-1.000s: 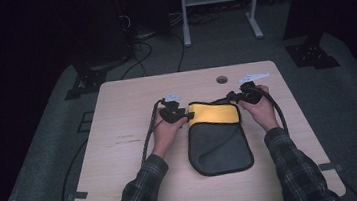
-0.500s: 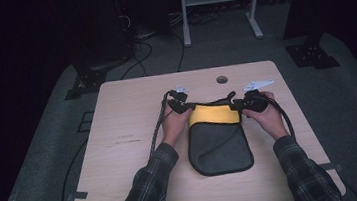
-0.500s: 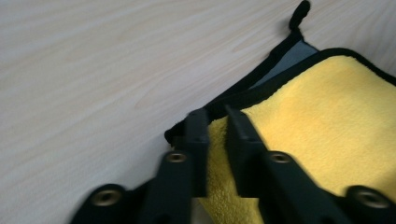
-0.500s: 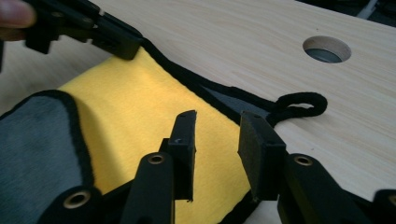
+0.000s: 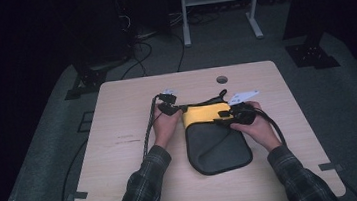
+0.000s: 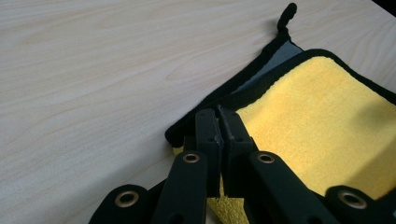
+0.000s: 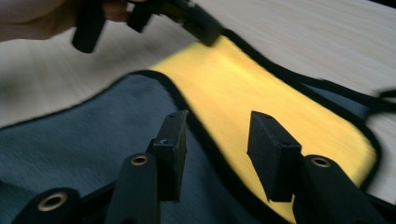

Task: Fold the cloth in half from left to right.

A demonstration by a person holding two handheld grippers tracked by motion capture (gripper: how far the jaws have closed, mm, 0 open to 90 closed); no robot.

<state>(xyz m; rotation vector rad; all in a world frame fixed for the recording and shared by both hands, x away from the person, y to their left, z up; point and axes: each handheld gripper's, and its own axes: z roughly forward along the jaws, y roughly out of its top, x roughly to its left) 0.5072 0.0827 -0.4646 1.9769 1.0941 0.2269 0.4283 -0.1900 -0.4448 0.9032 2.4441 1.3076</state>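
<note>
High view: a grey-and-yellow cloth [image 5: 216, 139] is spread mid-tabletop, its yellow band toward the far edge, ready for folding. Left gripper view: the left gripper [image 6: 218, 122] is clamped on the band's corner for lifting. Right gripper view: the right gripper [image 7: 219, 140] is held wide over the band's black edging.

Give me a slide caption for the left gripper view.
Left gripper shut on the yellow cloth at its black-trimmed corner, on the wooden table.

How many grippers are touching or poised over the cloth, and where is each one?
2. The left gripper is shut on the cloth at its yellow fold's corner; the right gripper hangs open above the boundary between the grey and yellow sides.
</note>
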